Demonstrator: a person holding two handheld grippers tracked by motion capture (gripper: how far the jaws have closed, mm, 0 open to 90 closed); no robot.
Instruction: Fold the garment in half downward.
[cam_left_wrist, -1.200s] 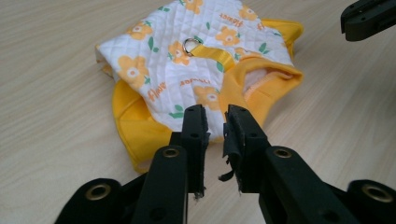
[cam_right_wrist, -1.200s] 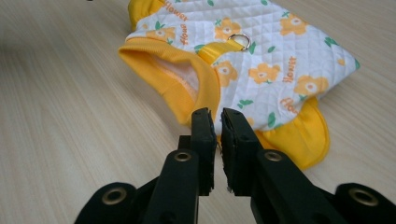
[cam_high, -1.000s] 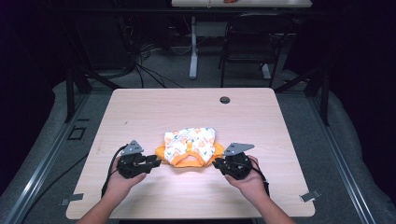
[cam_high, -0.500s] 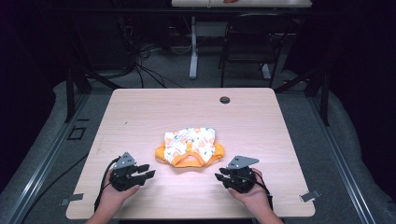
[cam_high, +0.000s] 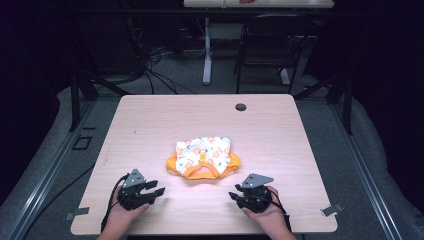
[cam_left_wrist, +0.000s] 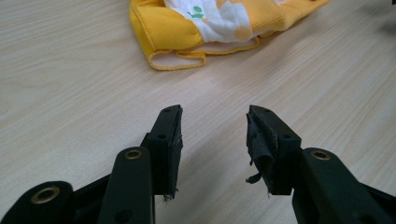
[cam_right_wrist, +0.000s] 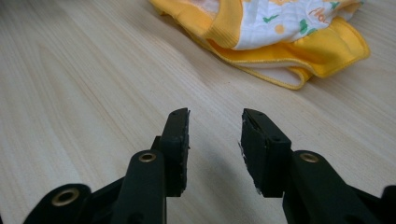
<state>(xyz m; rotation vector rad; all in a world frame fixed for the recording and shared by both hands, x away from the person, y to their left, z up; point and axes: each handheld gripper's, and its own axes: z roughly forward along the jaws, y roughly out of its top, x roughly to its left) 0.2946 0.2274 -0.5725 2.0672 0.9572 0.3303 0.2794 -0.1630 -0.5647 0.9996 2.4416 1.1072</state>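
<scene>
Room: we see a dark room with a chair (cam_high: 272, 42) and loose cables (cam_high: 150, 70) on the grey floor beyond the table.
Table: we look down on a pale wood table (cam_high: 150, 130) with a small round dark grommet (cam_high: 241, 107) near its far edge.
Garment: we find a small folded garment (cam_high: 202, 156), yellow-orange with a white printed panel, lying flat a little nearer than the table's middle, between the two grippers and farther from us than both.
Left gripper: in the high view the left gripper (cam_high: 154, 191) sits near the front edge, held in the person's left hand (cam_high: 120, 217). Its own view shows the jaws parted with bare wood between them, holding nothing; the garment (cam_left_wrist: 219, 28) lies well ahead of the tips.
Right gripper: the right gripper (cam_high: 235, 196) sits near the front edge in the right hand (cam_high: 267, 217). Its jaws stand apart and empty, with the garment (cam_right_wrist: 280, 32) ahead, untouched.
Change: a second ago we saw both grippers up against the garment's two sides; now both have drawn back toward the person, clear of the cloth. The garment lies in much the same place.
</scene>
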